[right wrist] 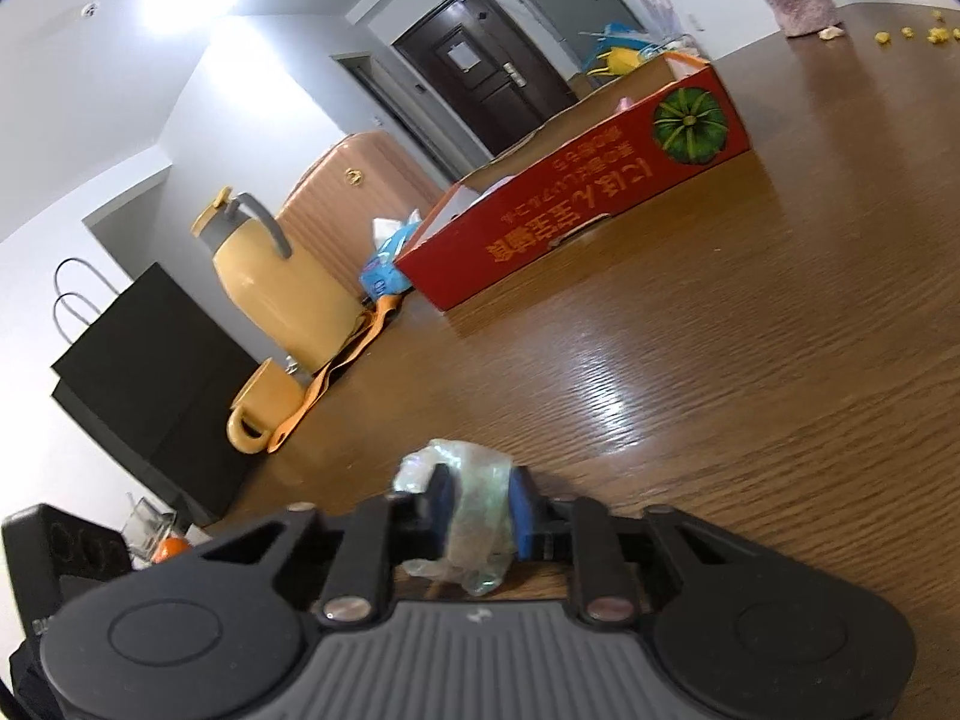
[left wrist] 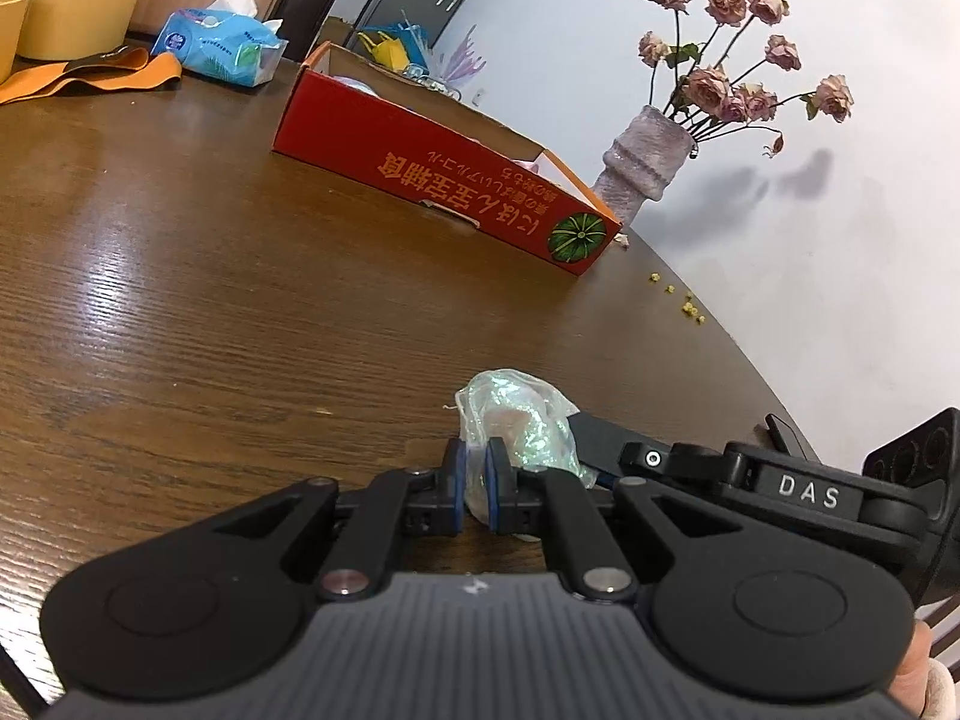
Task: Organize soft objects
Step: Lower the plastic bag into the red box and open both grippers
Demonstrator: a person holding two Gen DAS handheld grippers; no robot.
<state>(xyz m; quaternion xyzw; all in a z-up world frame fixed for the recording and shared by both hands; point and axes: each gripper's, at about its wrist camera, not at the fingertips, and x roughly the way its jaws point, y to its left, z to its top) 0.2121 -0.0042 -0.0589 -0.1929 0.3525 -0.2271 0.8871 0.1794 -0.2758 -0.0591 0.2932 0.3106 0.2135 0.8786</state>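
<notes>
A soft iridescent sheer pouch is pinched between both grippers just above the wooden table. My left gripper is shut on one end of it. My right gripper is shut on the other end of the pouch, and its body shows at the right in the left wrist view. The open red cardboard box lies farther back on the table; it also shows in the right wrist view. Something pale pink lies inside it, mostly hidden.
A vase of dried roses stands beside the box near the wall. A tissue pack, orange strap, yellow jug and yellow cup sit at the far side. A black bag stands off the table edge. Yellow crumbs lie near the wall.
</notes>
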